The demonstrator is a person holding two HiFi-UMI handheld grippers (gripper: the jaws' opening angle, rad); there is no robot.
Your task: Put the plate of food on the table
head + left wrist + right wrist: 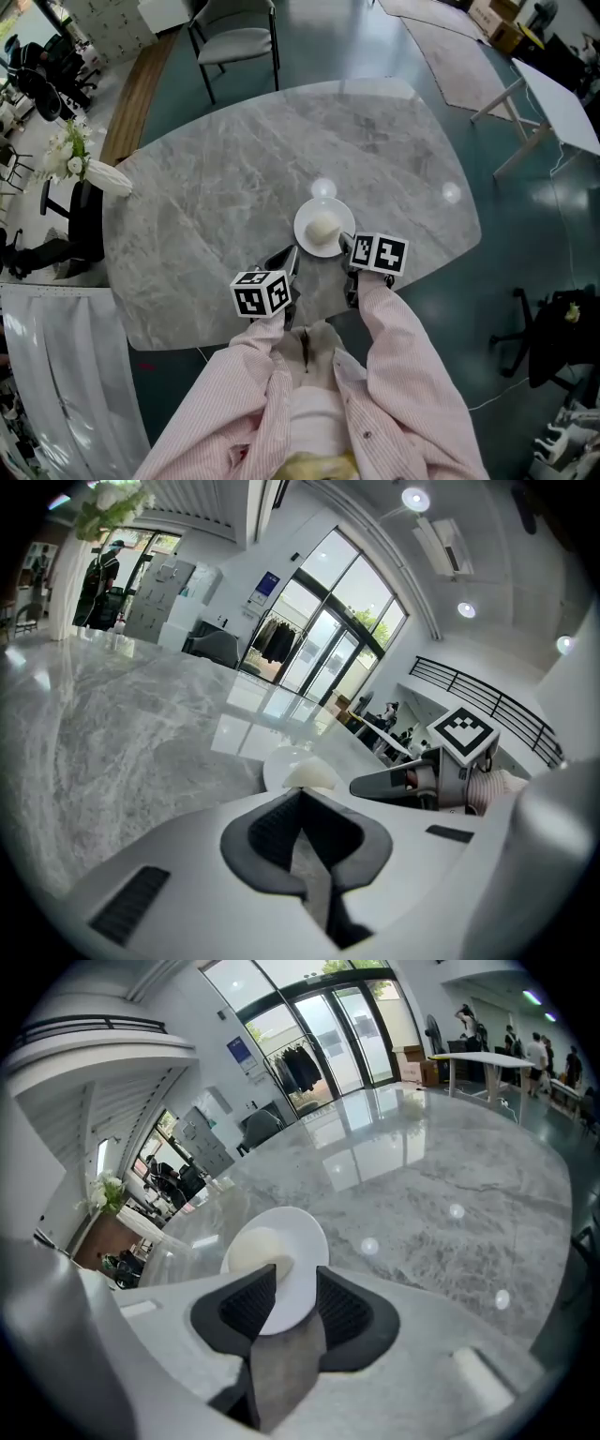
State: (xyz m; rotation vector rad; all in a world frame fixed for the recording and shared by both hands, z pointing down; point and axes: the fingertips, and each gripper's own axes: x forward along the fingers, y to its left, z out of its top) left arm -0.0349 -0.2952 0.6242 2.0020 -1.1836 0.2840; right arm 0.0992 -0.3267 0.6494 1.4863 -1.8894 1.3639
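Head view: the grey marble desk carries a white plate with a pale round lump of food on it, a little in from the near edge, in front of me. The left hand-held gripper sits just beside the plate's near-left rim. The right hand-held gripper is at its near-right rim. Pink striped sleeves run to both.

Left gripper view: the jaws meet at the tips with nothing between them, closed and empty. Beyond them lie the plate and food, with the right hand-held gripper alongside.

Right gripper view: jaws spread wide. The plate's near rim lies in the gap, flat on the desk, and I see no pad pressing on it. The food sits toward the left jaw
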